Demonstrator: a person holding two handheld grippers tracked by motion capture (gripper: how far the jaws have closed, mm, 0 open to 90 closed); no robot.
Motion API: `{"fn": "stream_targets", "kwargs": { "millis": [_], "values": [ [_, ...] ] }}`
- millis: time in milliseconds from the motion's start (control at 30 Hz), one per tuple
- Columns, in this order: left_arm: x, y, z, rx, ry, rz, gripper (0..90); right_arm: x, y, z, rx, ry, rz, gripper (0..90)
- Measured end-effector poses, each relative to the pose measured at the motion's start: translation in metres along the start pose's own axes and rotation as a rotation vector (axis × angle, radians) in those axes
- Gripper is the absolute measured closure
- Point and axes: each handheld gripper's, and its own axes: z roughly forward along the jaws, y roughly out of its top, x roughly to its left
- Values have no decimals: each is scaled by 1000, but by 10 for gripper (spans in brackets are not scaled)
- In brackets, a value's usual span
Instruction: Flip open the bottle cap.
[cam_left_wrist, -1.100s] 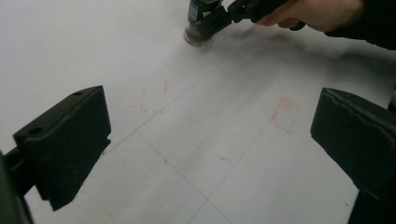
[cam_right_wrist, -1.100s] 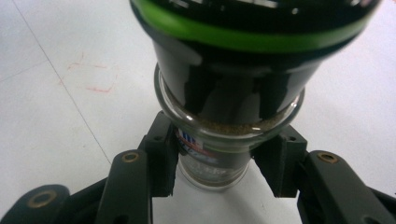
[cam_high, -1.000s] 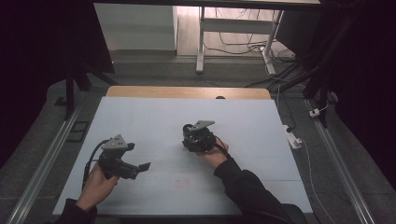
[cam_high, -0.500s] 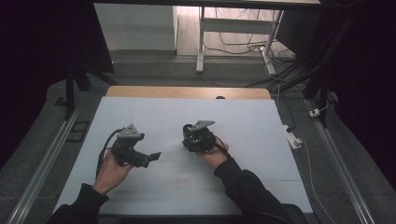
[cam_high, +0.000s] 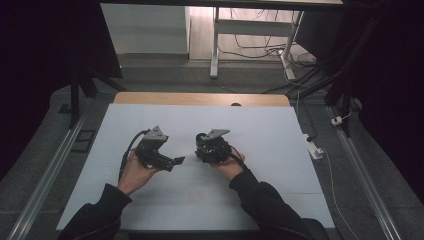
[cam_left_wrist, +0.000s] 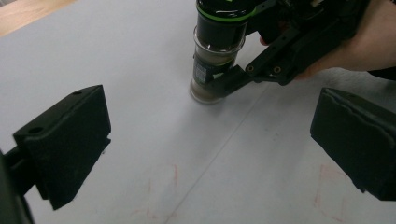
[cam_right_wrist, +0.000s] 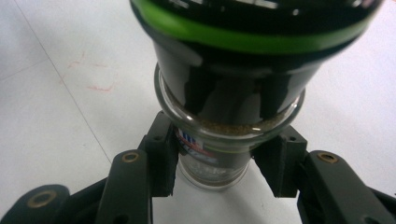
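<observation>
Right gripper (cam_high: 212, 148) pinches a spice jar (cam_left_wrist: 217, 56) standing on the counter (cam_high: 280, 135). Left gripper (cam_high: 172, 161), fingers (cam_left_wrist: 65, 140) spread and empty, has advanced toward the jar, probably preparing a two-handed cap twist.

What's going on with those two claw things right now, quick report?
Right gripper shut on spice jar, jar upright on the white table. Left gripper open, empty, pointed toward the jar, apart from it. Nothing between them.
</observation>
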Motion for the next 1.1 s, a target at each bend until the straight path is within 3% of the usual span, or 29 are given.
{"fn": "stream_targets", "kwargs": {
  "millis": [333,467,533,567,600,633,833,933,1100],
  "values": [
    [0,15,23,5,-17,13,17,0,0,0,0,0,0,522],
    [1,19,30,7,-14,22,66,0,0,0,0,0,1,522],
    [2,20,31,3,-25,31,199,0,0,0,-1,0,-2,522],
    [1,21,31,0,-29,33,199,0,0,0,-1,0,-2,522],
    [1,22,30,-5,-48,44,325,0,0,0,0,1,0,522],
    [0,22,30,-5,-57,48,394,0,0,0,0,1,0,522],
    [-4,26,30,9,-79,60,721,0,0,0,0,0,-2,522],
    [-10,28,34,14,-102,90,865,0,0,0,0,0,-2,522],
    [-16,31,41,22,-78,106,885,0,0,0,1,0,-3,522]
  ]
}}
